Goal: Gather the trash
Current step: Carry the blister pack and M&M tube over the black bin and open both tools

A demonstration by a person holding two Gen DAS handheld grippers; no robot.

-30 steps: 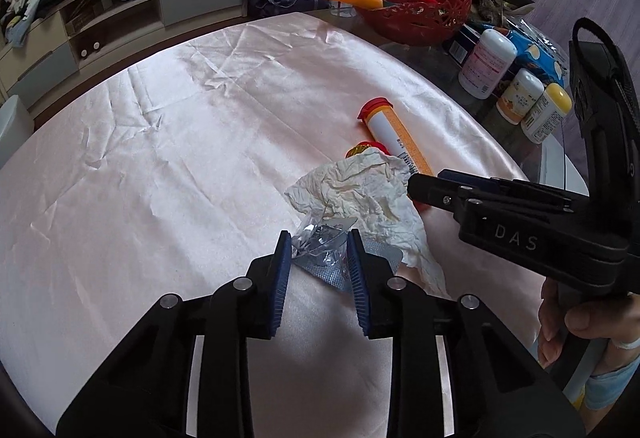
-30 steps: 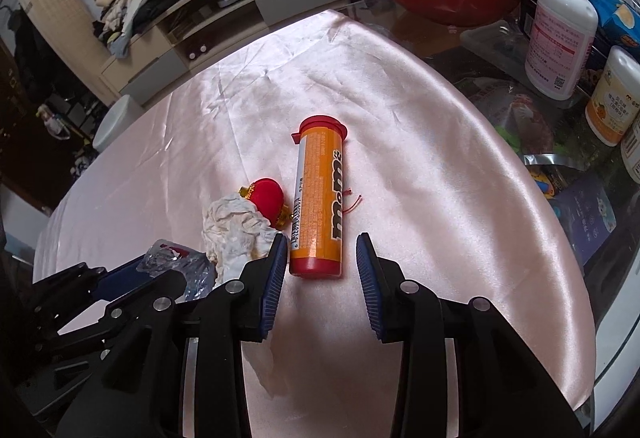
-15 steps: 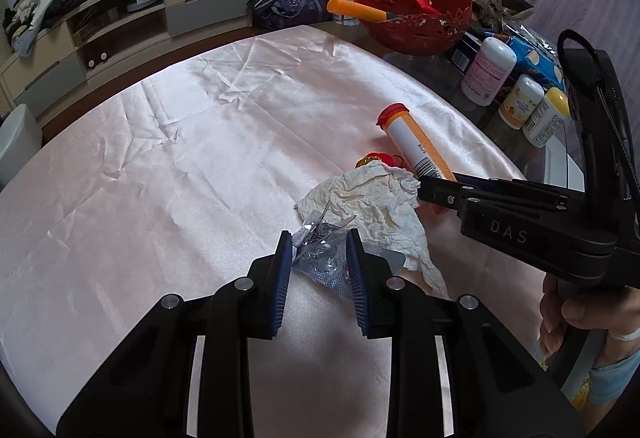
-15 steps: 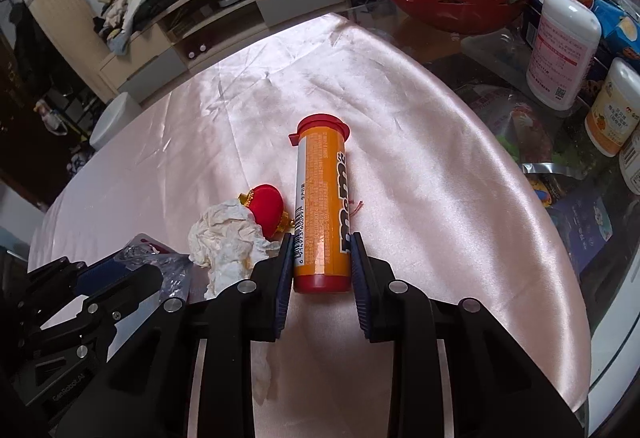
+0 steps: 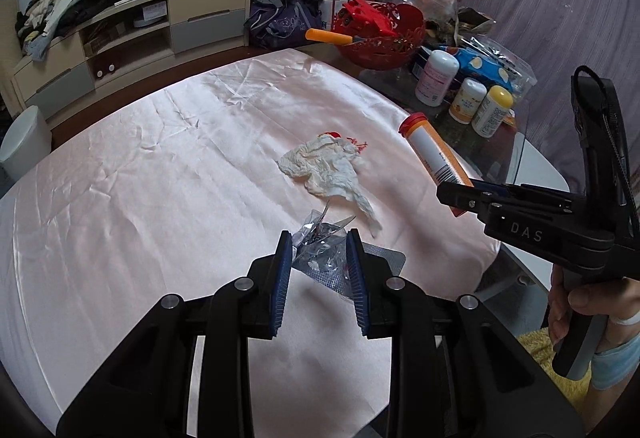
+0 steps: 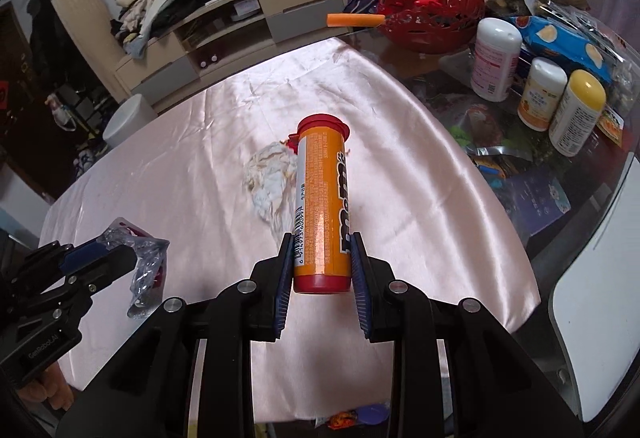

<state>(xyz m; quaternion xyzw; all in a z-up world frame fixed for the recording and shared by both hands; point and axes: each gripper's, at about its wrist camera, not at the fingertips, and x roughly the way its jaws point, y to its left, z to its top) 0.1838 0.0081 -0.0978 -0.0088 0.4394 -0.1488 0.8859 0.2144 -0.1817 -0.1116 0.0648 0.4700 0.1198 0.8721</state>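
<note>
My left gripper (image 5: 319, 270) is shut on a crumpled clear and silver plastic wrapper (image 5: 320, 250) and holds it above the pink cloth; it also shows in the right wrist view (image 6: 146, 258). My right gripper (image 6: 320, 270) is shut on the lower end of an orange candy tube (image 6: 323, 206) with a red cap, lifted off the table; the tube also shows in the left wrist view (image 5: 434, 154). A crumpled white tissue (image 5: 328, 170) lies on the cloth, with a small red object (image 5: 332, 135) mostly hidden behind it.
The table wears a pink satin cloth (image 5: 140, 178). At its far right stand a red basket (image 5: 384, 38), several pill bottles (image 5: 436, 78) and snack bags (image 6: 560, 38). A white bin (image 6: 128, 118) stands on the floor, with a TV cabinet (image 5: 160, 22) beyond.
Both grippers closed on their items and rose. The right one lifted the candy tube off the cloth, the left one lifted the wrapper. The tissue and red object stayed on the table.
</note>
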